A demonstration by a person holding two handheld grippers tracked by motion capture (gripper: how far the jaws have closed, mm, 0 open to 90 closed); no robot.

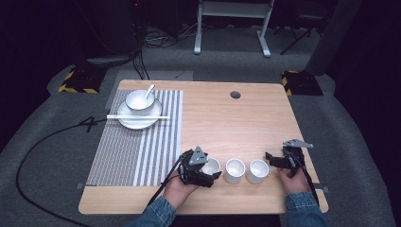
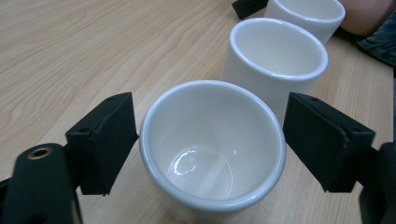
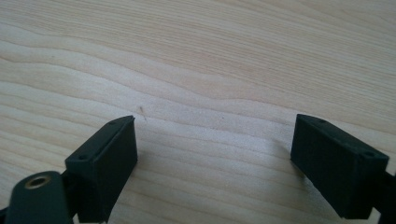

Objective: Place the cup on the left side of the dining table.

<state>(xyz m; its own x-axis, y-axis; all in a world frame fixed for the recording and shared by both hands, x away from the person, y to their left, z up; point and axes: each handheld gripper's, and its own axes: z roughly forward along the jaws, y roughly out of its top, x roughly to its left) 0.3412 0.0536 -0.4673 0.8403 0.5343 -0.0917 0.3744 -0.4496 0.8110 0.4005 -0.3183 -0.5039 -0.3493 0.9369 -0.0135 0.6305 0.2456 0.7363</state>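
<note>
Left gripper (image 1: 211, 170) straddles the leftmost cup (image 1: 211, 166); right gripper (image 1: 269, 160) spread over bare wood.

High view: three white cups in a row near the table's (image 1: 227, 123) front edge, middle cup (image 1: 235, 170) and right cup (image 1: 257, 171) beside it; right gripper just right of that row. Bowl with spoon (image 1: 140, 100) on a plate, chopsticks across, on the striped mat (image 1: 142, 146) far left.
Left gripper view: jaws spread around the cup (image 2: 212, 149), left jaw at the rim, right jaw slightly off; no squeeze visible.
Right gripper view: jaws wide apart, nothing between them.
</note>
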